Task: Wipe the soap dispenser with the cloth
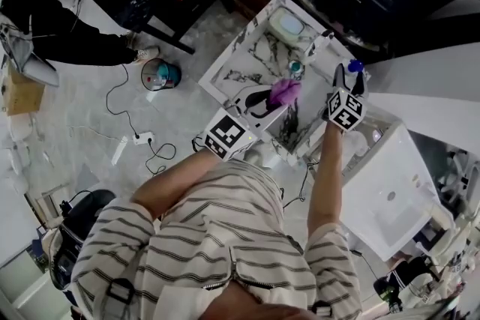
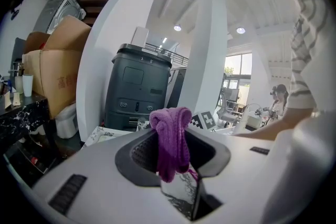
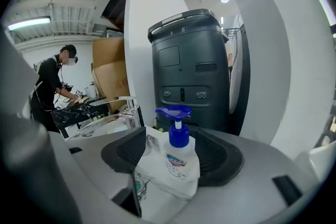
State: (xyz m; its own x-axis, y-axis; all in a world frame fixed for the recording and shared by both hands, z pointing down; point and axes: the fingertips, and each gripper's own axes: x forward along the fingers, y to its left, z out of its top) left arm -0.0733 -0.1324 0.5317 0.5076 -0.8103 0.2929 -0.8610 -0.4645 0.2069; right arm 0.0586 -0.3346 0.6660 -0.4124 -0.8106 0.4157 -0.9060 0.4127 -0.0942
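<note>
A purple cloth (image 2: 170, 141) hangs bunched between the jaws of my left gripper (image 1: 271, 97), which is shut on it over the marble counter (image 1: 247, 60). In the head view the cloth (image 1: 283, 91) shows just beyond that gripper. The soap dispenser (image 3: 178, 157), a clear bottle with a blue pump, stands upright on the counter between the jaws of my right gripper (image 1: 349, 75). Those jaws stand wide; there is a gap on the bottle's left side, and its right side lies close to the pad. From above only the blue pump (image 1: 355, 66) shows.
A sink basin (image 1: 287, 24) and a chrome faucet (image 3: 118, 105) lie at the counter's far end. A tall dark grey machine (image 3: 189, 71) stands behind the counter. A white appliance (image 1: 390, 183) sits to the right. Another person (image 1: 45, 4) works at a dark counter at far left.
</note>
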